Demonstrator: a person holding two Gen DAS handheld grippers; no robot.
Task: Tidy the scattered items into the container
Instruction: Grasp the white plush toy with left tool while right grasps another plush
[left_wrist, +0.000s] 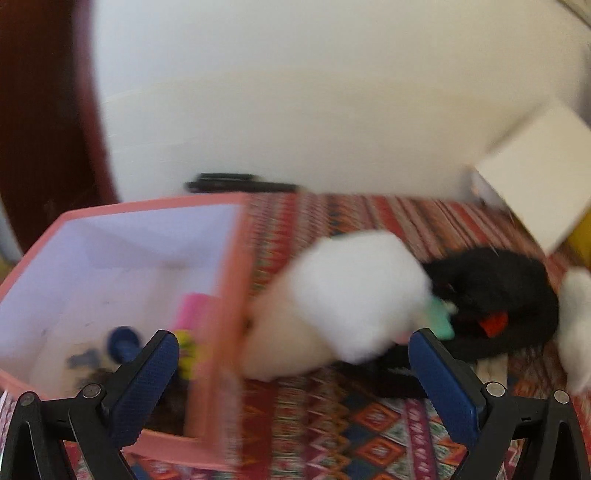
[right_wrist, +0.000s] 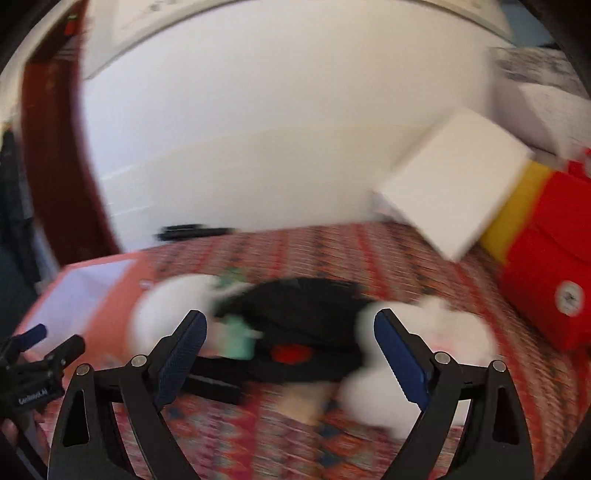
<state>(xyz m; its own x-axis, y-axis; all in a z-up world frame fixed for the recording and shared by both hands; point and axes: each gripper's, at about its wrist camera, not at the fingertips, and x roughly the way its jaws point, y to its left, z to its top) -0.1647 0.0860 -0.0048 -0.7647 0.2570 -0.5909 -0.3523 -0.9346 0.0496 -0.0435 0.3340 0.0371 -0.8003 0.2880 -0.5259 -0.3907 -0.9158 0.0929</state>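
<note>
A pink box (left_wrist: 221, 280) with a pale inside stands at the left on the patterned cloth and holds a pink item (left_wrist: 194, 306), a blue piece (left_wrist: 123, 341) and a yellow item (left_wrist: 186, 350). Beside it lies a white and cream plush toy (left_wrist: 351, 295), then a black plush (left_wrist: 495, 295) with a red patch. My left gripper (left_wrist: 291, 354) is open, its left finger over the box's near corner. My right gripper (right_wrist: 290, 336) is open above the black plush (right_wrist: 306, 314), with white plush parts on both sides (right_wrist: 166, 314). The pink box (right_wrist: 92, 299) is at its left. Both views are blurred.
A white box (right_wrist: 454, 184) leans at the back right against a yellow and red box (right_wrist: 546, 266). A black flat object (left_wrist: 236, 182) lies by the white wall. The left gripper (right_wrist: 37, 354) shows at the right wrist view's left edge.
</note>
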